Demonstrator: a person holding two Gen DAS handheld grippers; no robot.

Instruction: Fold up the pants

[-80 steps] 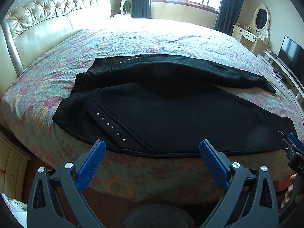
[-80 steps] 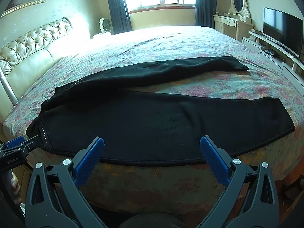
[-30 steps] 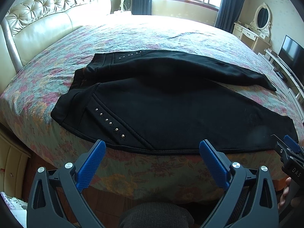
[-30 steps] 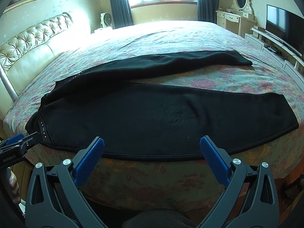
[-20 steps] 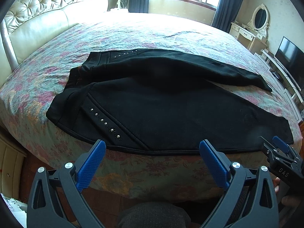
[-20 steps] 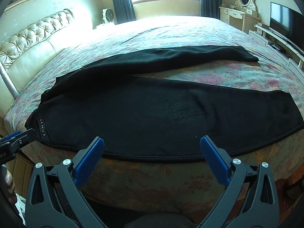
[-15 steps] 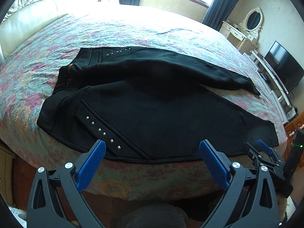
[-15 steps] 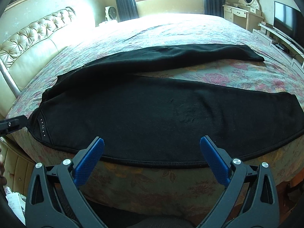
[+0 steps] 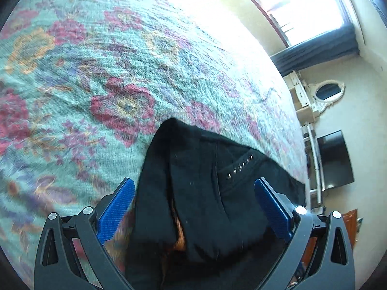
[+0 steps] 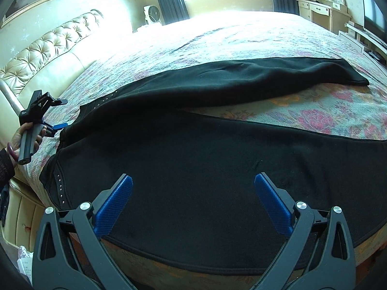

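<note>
Floral bedspread [image 10: 314, 111] carries the black pants [image 10: 205, 149] lying flat along the bed's near edge, waistband to your left, legs running right. Your left claw [image 9: 193, 207] gapes wide around the waistband corner, ready to lift it; your right claw [image 10: 193, 200] hovers wide over the near leg.

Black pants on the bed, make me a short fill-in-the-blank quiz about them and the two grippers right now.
1. The black pants lie on a bedspread with a ____ pattern.
2. The left gripper is at the pants' ____ end.
3. The right gripper has its jaws ____.
4. A row of metal ____ marks each pocket.

Missing words: floral; waist; open; studs
</note>
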